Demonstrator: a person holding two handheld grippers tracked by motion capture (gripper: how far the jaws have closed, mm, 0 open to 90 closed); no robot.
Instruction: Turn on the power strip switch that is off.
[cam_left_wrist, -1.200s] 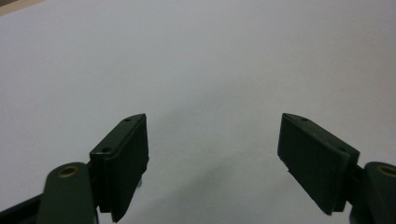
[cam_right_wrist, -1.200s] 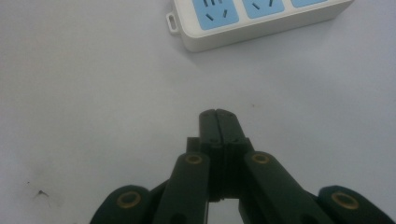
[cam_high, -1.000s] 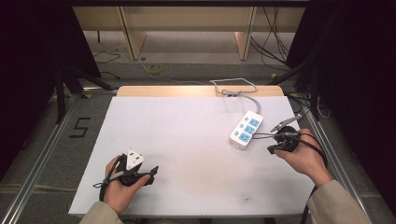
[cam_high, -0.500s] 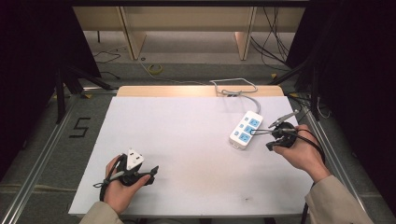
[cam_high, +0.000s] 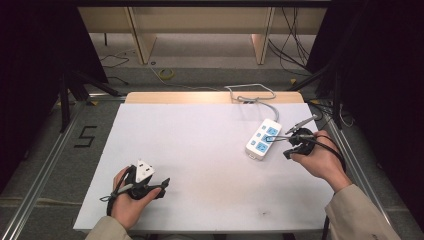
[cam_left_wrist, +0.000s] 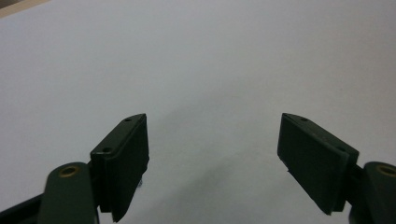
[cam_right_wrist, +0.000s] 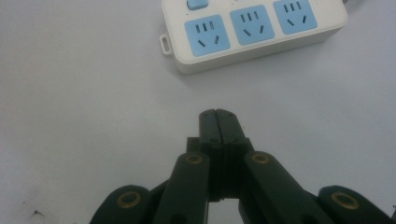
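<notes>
My left gripper (cam_high: 162, 184) sits well off to the left of the power strip (cam_high: 263, 139) at the near edge of the white table (cam_high: 200, 135), jaws spread wide with nothing between them. The strip lies flat toward the table's far right, its grey cord (cam_high: 250, 95) looping off the back. My right gripper (cam_right_wrist: 218, 122) hovers just beside its right side, jaws pressed together and empty. It looks like rigid, smooth, light plastic, so I'd pinch across the narrow body.
</notes>
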